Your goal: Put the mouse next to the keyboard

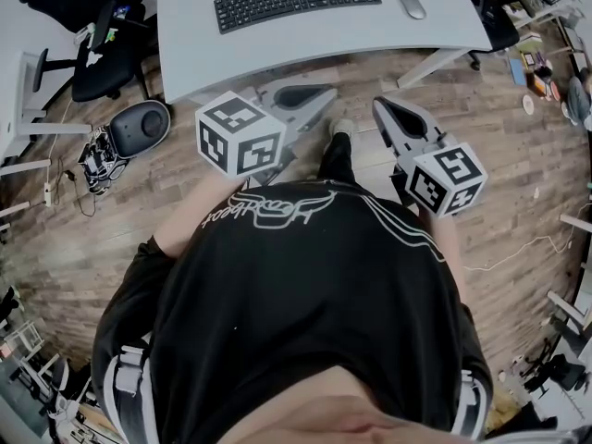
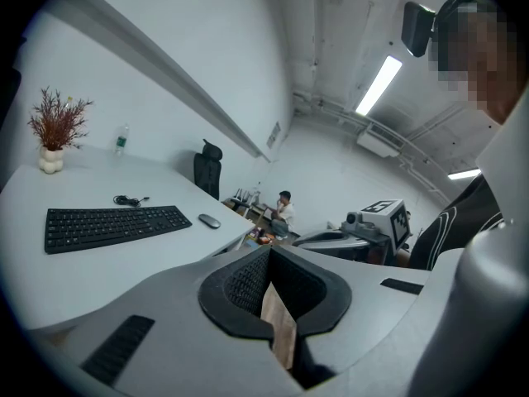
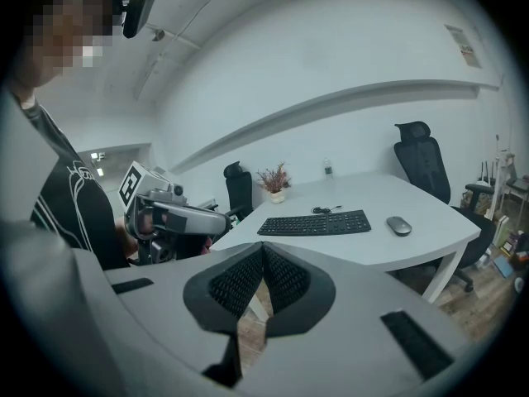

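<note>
At far left a black mesh-backed office chair point(image 1: 102, 44) stands on the floor, and below it sits a round, dark-grey domed device point(image 1: 143, 126) beside a tangle of cables. The left gripper point(image 2: 269, 255) is smooth grey plastic with ribbed black rubber pads. Its 2 jaws are pressed together at the tips with nothing between them, and a sliver of floor shows through the hollow behind. It carries a white cube printed with black square markers.

On the desk point(image 1: 185, 44) lies a flat, black, full-size keyboard point(image 1: 296, 0). The mouse point(image 1: 412, 6), a smooth grey oval, rests on the same desk just right of the keyboard, near it but not touching. The right gripper point(image 3: 263, 251) is built the same as the left. Its 2 jaws are also closed tip to tip and hold nothing. Both grippers hang in front of the person's chest, well short of the desk.

The desk top is matte pale grey with a curved front edge. A coiled black cable point(image 2: 131, 199), a small bottle point(image 2: 121, 139) and a white vase of reddish dried twigs point(image 2: 54, 131) stand towards its back. The floor point(image 1: 518, 192) is brown wood-look planking. Walls are plain white, with strip lights on the ceiling, and 1 person point(image 2: 285, 209) sits at a far desk.

The wearer's black T-shirt point(image 1: 277, 276) bears white script and a horn-like outline, and I cannot read the script. A wall notice point(image 3: 464, 46) is too small to read.
</note>
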Action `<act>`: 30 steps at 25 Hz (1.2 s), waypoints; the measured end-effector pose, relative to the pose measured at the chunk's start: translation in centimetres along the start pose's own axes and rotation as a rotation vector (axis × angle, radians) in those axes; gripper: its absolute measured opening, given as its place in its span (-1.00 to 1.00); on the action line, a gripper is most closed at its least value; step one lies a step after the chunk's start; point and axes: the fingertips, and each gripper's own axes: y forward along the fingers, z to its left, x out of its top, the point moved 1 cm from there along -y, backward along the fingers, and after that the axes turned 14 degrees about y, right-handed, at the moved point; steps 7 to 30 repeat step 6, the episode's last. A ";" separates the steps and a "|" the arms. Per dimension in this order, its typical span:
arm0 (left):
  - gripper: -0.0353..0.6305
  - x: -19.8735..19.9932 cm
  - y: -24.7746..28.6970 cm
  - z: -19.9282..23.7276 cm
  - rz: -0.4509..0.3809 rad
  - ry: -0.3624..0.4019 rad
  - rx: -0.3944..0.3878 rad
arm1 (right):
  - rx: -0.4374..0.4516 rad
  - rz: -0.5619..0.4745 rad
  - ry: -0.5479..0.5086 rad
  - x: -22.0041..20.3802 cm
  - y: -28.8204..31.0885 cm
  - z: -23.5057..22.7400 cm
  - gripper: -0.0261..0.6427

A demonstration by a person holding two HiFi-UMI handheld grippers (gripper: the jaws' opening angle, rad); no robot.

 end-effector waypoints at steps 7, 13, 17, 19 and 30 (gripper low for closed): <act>-0.87 -0.4 0.1 1.0 0.003 -0.010 0.005 | -0.003 0.024 0.002 -0.2 0.6 -0.3 -0.90; -0.87 -0.4 0.1 1.0 0.003 -0.010 0.005 | -0.003 0.024 0.002 -0.2 0.6 -0.3 -0.90; -0.87 -0.4 0.1 1.0 0.003 -0.010 0.005 | -0.003 0.024 0.002 -0.2 0.6 -0.3 -0.90; -0.87 -0.4 0.1 1.0 0.003 -0.010 0.005 | -0.003 0.024 0.002 -0.2 0.6 -0.3 -0.90; -0.87 -0.4 0.1 1.0 0.003 -0.010 0.005 | -0.003 0.024 0.002 -0.2 0.6 -0.3 -0.90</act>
